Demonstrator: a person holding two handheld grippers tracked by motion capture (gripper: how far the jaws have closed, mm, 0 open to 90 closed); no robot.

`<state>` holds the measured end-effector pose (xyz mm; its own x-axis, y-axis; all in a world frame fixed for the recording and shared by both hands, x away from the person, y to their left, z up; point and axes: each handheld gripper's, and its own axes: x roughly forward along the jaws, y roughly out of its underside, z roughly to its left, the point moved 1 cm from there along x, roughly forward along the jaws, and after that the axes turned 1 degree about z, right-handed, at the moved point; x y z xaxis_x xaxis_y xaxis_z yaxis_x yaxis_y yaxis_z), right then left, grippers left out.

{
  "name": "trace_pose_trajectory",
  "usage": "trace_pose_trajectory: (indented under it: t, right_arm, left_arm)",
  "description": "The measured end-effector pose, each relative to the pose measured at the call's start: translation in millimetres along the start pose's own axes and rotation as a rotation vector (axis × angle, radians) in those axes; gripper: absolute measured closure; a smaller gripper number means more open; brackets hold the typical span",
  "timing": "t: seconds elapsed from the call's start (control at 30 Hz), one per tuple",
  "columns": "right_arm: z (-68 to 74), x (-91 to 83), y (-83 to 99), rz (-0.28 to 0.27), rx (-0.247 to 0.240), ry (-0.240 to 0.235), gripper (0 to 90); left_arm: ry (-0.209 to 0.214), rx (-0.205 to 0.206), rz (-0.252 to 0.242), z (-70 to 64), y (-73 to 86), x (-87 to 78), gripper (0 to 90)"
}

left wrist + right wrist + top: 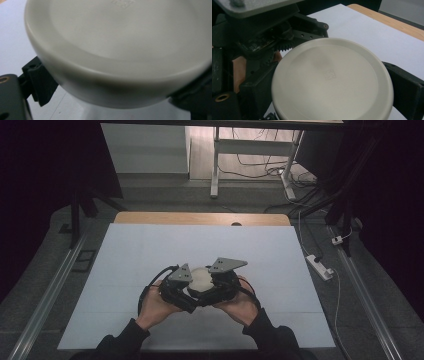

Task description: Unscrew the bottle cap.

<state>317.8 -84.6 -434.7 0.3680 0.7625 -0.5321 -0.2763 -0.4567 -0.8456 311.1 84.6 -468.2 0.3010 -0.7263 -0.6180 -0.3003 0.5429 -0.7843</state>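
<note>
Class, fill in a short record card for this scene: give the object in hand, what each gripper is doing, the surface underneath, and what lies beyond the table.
Object: round off-white lid, smooth, with a small square mark near its middle
Left gripper: jaws on either side of the lid, closed on its rim
Right gripper: jaws flank the lid from the opposite side, gripping it
Position: near the person's edge of the table, centre
Surface: white sheet over a wooden table
Background: white table legs and cables on the floor
</note>
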Motion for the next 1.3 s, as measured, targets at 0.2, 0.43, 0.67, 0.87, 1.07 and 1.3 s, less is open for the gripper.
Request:
trace_pose_trajectory:
  t: [0.2,0.43,0.67,0.87,1.07,1.3]
  right_arm:
    - [-4.1,-2.6,0.1,0.001,-0.025,-0.084,7.1]
    - [-10.5,-6.5,1.4,0.002,-0.067,-0.231,7.1]
    - [-14.3,-10.5,5.0,-0.014,-0.132,-0.399,7.0]
    - [-13.9,-12.8,3.4,-0.048,-0.109,-0.348,2.2]
    - [-10.2,-21.1,-4.7,-0.082,-0.043,-0.174,0.0]
    - [1.5,-12.2,-5.2,-0.041,0.012,-0.014,0.0]
  left_arm:
    - [0.076,0.04,-0.005,2.9,0.8,-2.8,7.5]
    - [0.162,0.097,0.003,2.4,0.8,-4.8,7.5]
    - [0.253,0.161,-0.002,-1.9,0.6,-6.2,7.5]
    - [0.194,0.132,-0.012,-1.0,-1.1,-8.2,7.5]
    - [0.084,0.057,-0.011,-0.9,-2.4,-6.8,7.4]
    - [-0.009,0.005,-0.002,-2.5,-4.4,-5.8,7.4]
